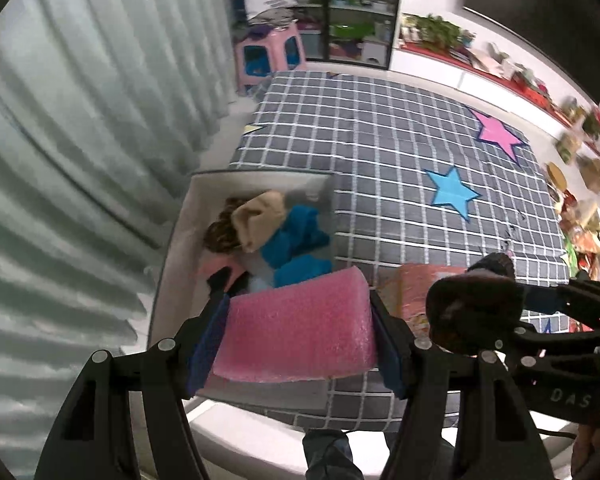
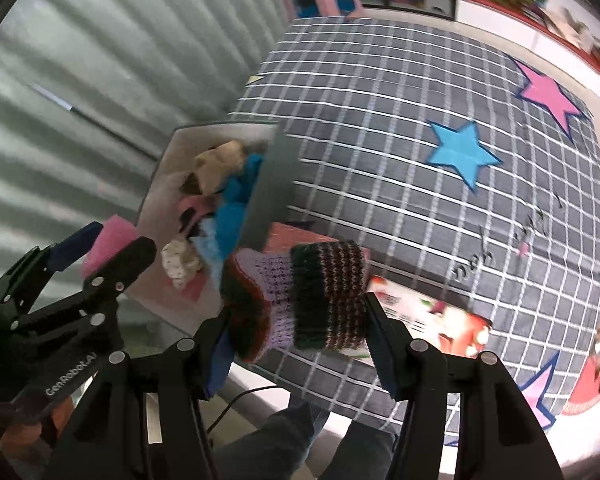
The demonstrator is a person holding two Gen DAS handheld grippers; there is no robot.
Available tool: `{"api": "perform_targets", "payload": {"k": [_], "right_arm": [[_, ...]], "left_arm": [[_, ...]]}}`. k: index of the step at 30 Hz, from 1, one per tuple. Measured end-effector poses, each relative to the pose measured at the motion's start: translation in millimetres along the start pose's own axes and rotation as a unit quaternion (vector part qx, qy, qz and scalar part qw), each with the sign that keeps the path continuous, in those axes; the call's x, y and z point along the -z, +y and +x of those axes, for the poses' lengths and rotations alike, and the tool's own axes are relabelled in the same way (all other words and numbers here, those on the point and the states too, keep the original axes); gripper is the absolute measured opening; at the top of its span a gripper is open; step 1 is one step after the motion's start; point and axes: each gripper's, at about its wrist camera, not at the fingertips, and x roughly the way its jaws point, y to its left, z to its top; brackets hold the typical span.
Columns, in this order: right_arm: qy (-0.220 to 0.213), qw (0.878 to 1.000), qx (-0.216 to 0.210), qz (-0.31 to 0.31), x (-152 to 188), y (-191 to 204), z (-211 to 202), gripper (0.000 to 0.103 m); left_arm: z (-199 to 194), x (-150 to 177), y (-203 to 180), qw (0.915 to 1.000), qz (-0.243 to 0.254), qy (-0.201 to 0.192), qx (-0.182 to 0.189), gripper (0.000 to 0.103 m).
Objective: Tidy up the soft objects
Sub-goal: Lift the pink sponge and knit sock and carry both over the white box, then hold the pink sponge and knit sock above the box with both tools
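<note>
The white box (image 1: pixel 180 232) at frame left already holds several cloths. Left tool (image 1: pixel 300 336) clamps pink foam (image 1: pixel 296 332); right tool (image 2: pixel 298 320) clamps a knitted piece (image 2: pixel 300 296); both remain unboxed.

The checked grey tablecloth (image 1: pixel 380 168) lies bare across its middle and far side around the blue star (image 1: pixel 452 192) and pink star (image 1: pixel 498 130), so there is open passage there. The grey storage box (image 2: pixel 266 184) at the table's left edge is open on top, but its floor is crowded with a blue cloth (image 1: pixel 296 236), a beige cloth (image 1: pixel 260 212), a brown patterned item (image 1: pixel 222 232) and a pink item (image 2: pixel 198 204), and its upright right wall stands between the interior and the tablecloth. A printed packet (image 2: pixel 440 320) lies on the near edge beside the box, the curtain (image 1: pixel 80 140) closes off the left, and a cluttered red shelf (image 1: pixel 480 64) lines the right.
</note>
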Motion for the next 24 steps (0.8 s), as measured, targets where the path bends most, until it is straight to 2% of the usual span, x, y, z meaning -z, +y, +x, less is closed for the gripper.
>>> {"api": "perform_targets", "payload": {"k": [12,24], "right_arm": [[0.024,0.997,-0.006,-0.068,-14.4,61.3,22.7,0.06],[0.044,0.994,-0.01,-0.103,-18.3,92.8,36.7,0.06]], "left_arm": [[8.3,17.7,49.5,0.9981,-0.056,0.018,-0.016,0.07],[19.2,32.3,76.1,0.9949,-0.09,0.039,-0.024,0.07]]}}
